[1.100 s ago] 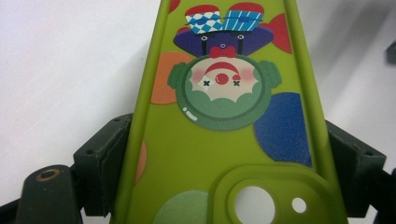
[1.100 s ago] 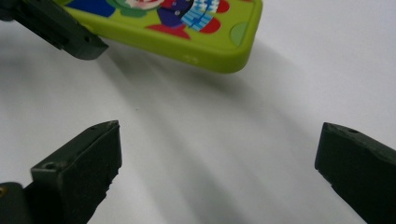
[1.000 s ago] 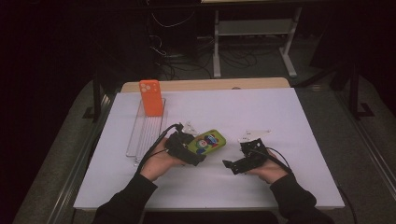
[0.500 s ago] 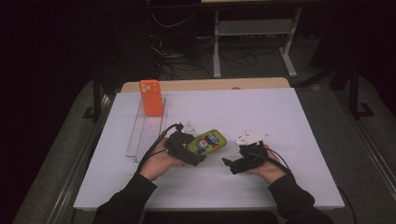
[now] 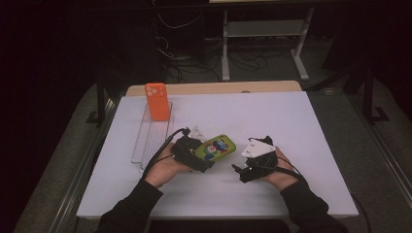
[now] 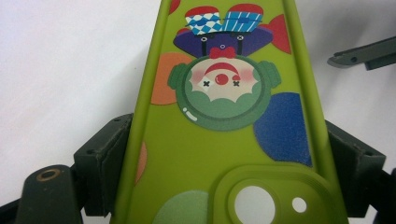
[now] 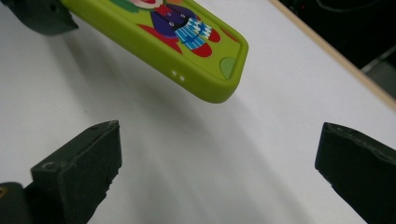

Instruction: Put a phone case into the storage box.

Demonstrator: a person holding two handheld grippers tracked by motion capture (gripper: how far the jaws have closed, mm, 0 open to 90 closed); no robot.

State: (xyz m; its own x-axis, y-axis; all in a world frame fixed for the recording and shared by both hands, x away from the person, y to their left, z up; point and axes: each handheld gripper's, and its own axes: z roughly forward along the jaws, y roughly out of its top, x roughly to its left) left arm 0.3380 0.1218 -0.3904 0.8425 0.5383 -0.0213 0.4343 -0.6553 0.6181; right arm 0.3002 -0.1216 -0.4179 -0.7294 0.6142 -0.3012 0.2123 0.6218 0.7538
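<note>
Your left gripper (image 5: 206, 162) has the green case (image 5: 217, 147) clamped by its long edges, held off the table (image 5: 301, 121) near the front edge. Your right gripper (image 5: 236, 171) sits wide open just beside the case's free end.

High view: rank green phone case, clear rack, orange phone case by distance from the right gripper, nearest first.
From the right gripper:
1. green phone case, just to its left, clamped in the left gripper.
2. clear rack, farther left, along the table's left edge.
3. orange phone case, standing upright at the rack's far end, back left.
</note>
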